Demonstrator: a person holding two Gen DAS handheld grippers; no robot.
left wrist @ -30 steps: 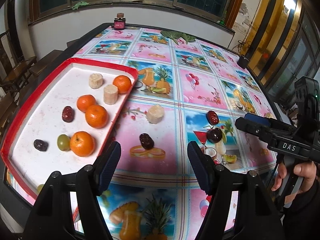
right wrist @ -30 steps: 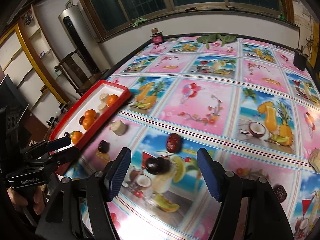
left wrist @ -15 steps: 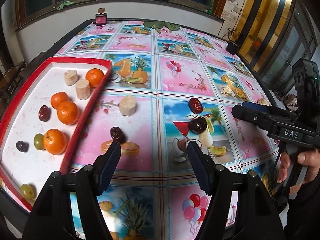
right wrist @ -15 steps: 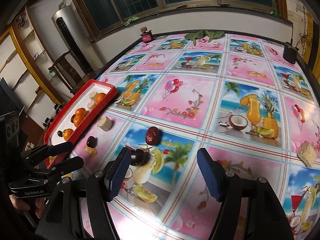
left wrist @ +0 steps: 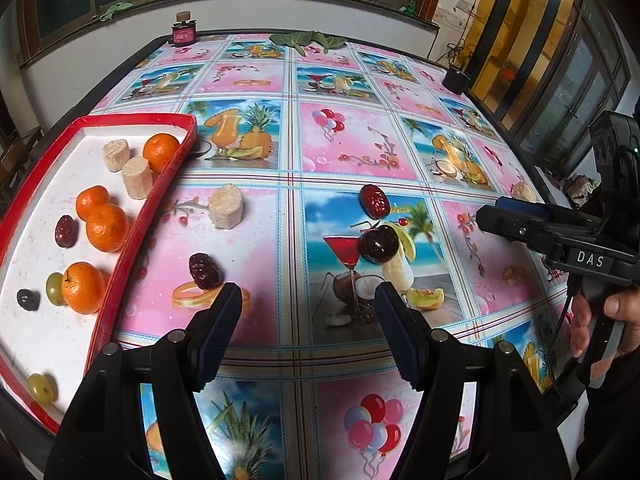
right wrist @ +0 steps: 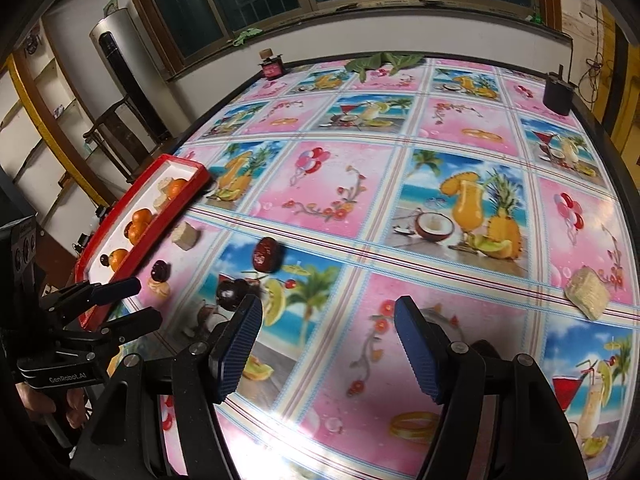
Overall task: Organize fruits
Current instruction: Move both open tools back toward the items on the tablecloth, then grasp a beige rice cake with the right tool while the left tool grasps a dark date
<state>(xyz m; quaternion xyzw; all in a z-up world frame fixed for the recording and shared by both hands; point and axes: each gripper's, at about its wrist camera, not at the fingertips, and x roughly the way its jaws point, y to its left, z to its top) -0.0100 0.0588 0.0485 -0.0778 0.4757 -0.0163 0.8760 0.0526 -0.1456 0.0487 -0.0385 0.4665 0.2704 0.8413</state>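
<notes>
I have both tools over the counter, each angled down at the patterned cloth. The left tool stands fairly wide with nothing between its pads, and the right tool is the same — jaws apart, empty.

The red tray sits at the left edge and already carries oranges, two pale cut pieces, a red date, grapes and a dark berry. Loose pieces are what concern me: a wrinkled dark date just beside the tray's rim and just ahead of my left pad, a pale cut chunk farther up, a red date near the middle, and a glossy dark plum close below it. Another pale chunk lies well apart on the right side.

I judge the step in hand to be lining up a pick. For the left tool the wrinkled date is nearest; I would shift left so it sits centred between the pads rather than off the left finger, then come down until the pads straddle it and close gently — it looks soft. The plum is round and shiny, so I expect it to roll if nudged by one pad first. I would also keep the two tools apart, since they share this patch.
</notes>
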